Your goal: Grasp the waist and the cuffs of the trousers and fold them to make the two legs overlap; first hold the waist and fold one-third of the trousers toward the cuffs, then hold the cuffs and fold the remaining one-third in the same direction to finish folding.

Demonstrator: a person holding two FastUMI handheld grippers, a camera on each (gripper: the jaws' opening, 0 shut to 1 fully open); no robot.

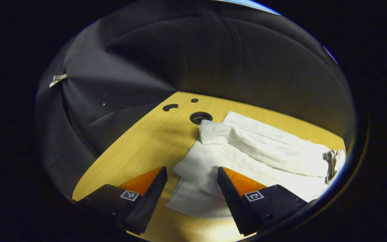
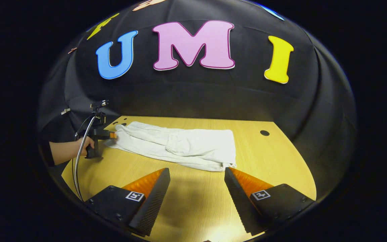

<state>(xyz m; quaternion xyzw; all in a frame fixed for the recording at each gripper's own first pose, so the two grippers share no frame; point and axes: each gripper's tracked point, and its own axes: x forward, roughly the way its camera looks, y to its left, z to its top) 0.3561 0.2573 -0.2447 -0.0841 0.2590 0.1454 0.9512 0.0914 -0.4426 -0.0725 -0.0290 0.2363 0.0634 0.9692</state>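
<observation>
White trousers [image 1: 264, 151] lie flat and lengthwise on the wooden table [image 1: 146, 144], one leg bunched over the other. The drawstring waist [image 1: 333, 161] is at the far end in the left gripper view. My left gripper [image 1: 191, 169] stands open just above the cuff end, a finger on either side of the cloth's corner. In the right gripper view the trousers [image 2: 186, 146] stretch across the table [image 2: 193, 201], with the left gripper [image 2: 112, 135], held by a hand [image 2: 86, 144], at their left end. My right gripper [image 2: 197, 169] is open, apart from the trousers' near right corner [image 2: 227, 164].
A round cable hole [image 1: 200, 117] and smaller cut-outs [image 1: 170, 107] sit in the table beyond the cuffs. Another small hole [image 2: 264, 132] lies right of the waist. A cable [image 2: 78, 161] hangs from the left gripper. Black cloth walls surround the table.
</observation>
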